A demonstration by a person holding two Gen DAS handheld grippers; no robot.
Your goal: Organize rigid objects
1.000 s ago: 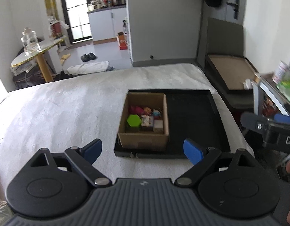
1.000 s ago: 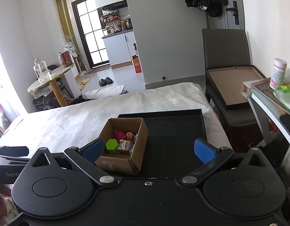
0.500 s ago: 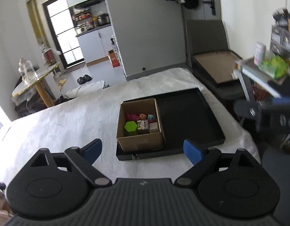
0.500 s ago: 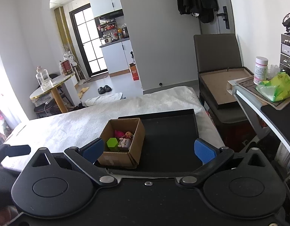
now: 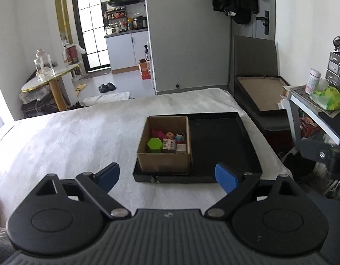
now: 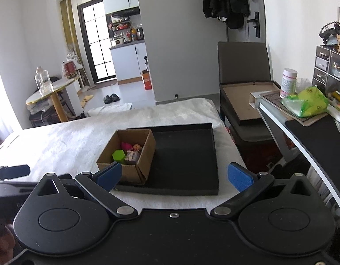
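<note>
A brown cardboard box (image 5: 164, 162) stands in the left part of a black tray (image 5: 223, 145) on a white-covered bed. It holds small toys: a green hexagonal block (image 5: 154, 145), a pink piece, little dolls and a pale cube. The box (image 6: 145, 156), tray (image 6: 187, 154) and green block (image 6: 119, 155) show in the right wrist view too. My left gripper (image 5: 167, 175) is open and empty, short of the tray's near edge. My right gripper (image 6: 173, 176) is open and empty, above the tray's near edge.
The white bedcover (image 5: 70, 137) spreads left of the tray. A dark chair with a flat cardboard box (image 6: 245, 97) stands past the bed's right side. A desk (image 6: 313, 132) with a green bag and a bottle is on the right. A round side table (image 5: 50, 79) stands far left.
Both grippers have drawn back and lifted, so the box and tray look smaller and more of the room shows. Both stay open and empty. The box and tray have not moved.
</note>
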